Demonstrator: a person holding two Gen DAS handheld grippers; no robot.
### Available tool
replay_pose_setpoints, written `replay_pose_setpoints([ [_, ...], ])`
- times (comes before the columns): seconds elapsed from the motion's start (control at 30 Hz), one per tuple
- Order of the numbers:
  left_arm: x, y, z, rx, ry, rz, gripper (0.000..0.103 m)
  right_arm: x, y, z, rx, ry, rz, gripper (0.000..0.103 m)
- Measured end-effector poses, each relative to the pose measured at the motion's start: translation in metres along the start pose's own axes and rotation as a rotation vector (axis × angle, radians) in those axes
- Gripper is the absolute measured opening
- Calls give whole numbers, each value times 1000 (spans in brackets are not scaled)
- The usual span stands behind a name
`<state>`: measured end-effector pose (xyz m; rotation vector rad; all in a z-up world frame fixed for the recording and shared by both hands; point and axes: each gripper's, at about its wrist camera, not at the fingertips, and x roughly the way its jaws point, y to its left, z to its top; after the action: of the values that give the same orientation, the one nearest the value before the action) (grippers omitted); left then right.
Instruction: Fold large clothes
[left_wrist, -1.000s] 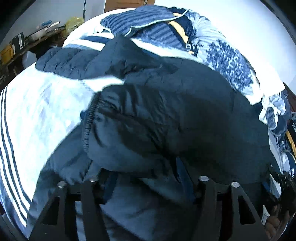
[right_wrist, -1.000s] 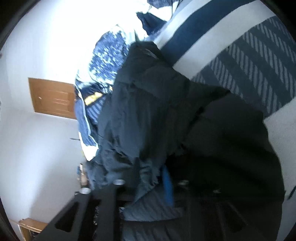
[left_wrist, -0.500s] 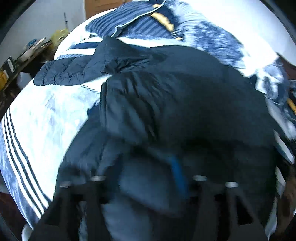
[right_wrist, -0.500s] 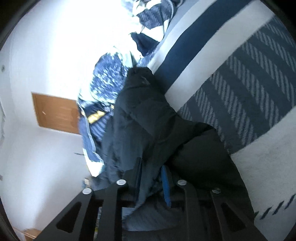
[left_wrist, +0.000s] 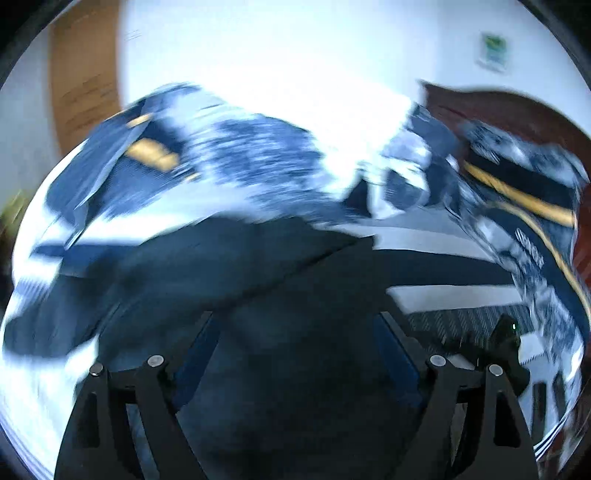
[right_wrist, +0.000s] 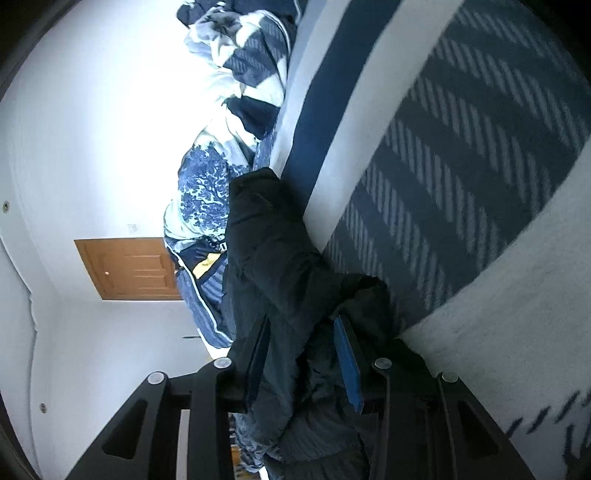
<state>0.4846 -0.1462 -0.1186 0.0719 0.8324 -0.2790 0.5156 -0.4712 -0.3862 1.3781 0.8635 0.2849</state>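
Two grippers are seen with dark jacket fabric between their fingers. The left gripper (left_wrist: 297, 332) is spread fairly wide, and a thick bulge of the navy jacket (left_wrist: 229, 273) fills the whole gap; whether the blue-lined pads actually press on the cloth cannot be told, since that view is smeared by motion. The right gripper (right_wrist: 304, 354) is narrowed onto a bunched fold of the jacket (right_wrist: 273, 258), which is pinched between its blue pads (right_wrist: 347, 362) and hangs down past them in loose, crumpled layers.

From the right wrist view, the jacket is seen lying along the bed, its far end reaching the foot of a heap of bedding (right_wrist: 201, 192). Its surface is soft, matte and puffy, with rounded creases. Beside it, broad open bedspread (right_wrist: 461, 155) is left free: flat woven cloth in white and navy bands, with a panel of fine diagonal stripes and a fuzzy pale strip at the near edge.

Beyond the jacket, a rumpled quilt printed in blue and white with yellow trim (left_wrist: 517, 195) is piled by a dark wooden headboard (left_wrist: 498, 110). A plain white wall and a wooden door (right_wrist: 129, 267) bound the room behind.
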Motion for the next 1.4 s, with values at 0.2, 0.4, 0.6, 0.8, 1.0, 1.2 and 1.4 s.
replay_pose_setpoints([
  [0.2, 158, -61, 71, 146, 189, -17, 85, 2, -15, 9, 42, 3, 44, 36],
  [0.4, 272, -99, 96, 193, 427, -65, 74, 5, -30, 15, 59, 14, 43, 12],
  [0.6, 291, -110, 99, 184, 485, -61, 6, 4, -20, 8, -11, 4, 5, 3],
  [0.8, 299, -110, 122, 53, 428, -66, 6, -28, -13, 14, -31, -114, -11, 1],
  [1.0, 310, -113, 122, 54, 434, -58, 12, -22, -37, 18, 35, -82, -117, 1],
  [1.2, 228, -74, 159, 34, 171, -127, 69, -37, -35, 24, 31, -104, -113, 3],
  [1.4, 84, 27, 100, -173, 8, -242, 81, -54, -21, 18, 21, -147, -70, 6],
])
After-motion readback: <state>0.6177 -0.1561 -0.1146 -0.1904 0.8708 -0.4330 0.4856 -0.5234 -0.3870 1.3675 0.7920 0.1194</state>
